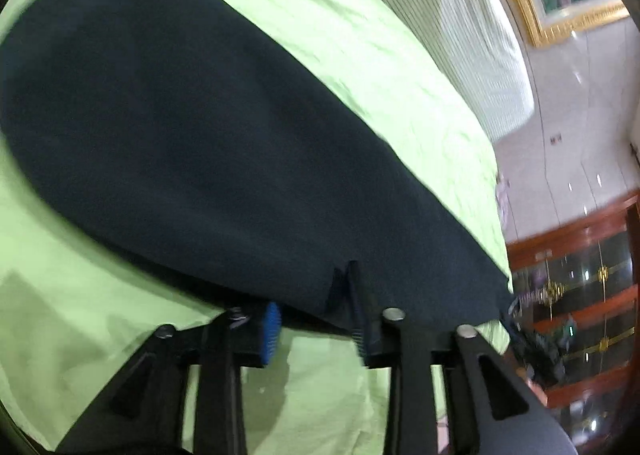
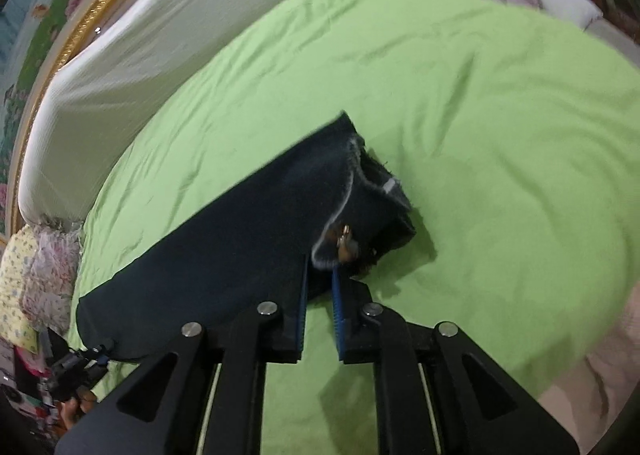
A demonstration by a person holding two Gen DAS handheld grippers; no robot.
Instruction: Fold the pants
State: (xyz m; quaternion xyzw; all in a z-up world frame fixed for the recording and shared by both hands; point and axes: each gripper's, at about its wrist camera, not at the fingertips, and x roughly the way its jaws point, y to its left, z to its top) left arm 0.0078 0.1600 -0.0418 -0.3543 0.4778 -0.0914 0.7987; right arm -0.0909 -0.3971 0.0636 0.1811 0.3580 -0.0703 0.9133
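In the left wrist view, my left gripper point(image 1: 316, 329) stands wide apart under the edge of the dark pants point(image 1: 180, 127) on the green sheet point(image 1: 400, 87). In the right wrist view, my right gripper point(image 2: 320, 295) pinches the pants point(image 2: 224, 247) near the waist.

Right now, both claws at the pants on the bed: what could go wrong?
1. The left claw stands wide at the hem of the pants, cloth against only one finger; a lift could slip.
2. The right claw pinches beside the waistband's metal fastener, which could snag.
3. Both views are blurred; fast pulling may drag the green sheet into wrinkles.
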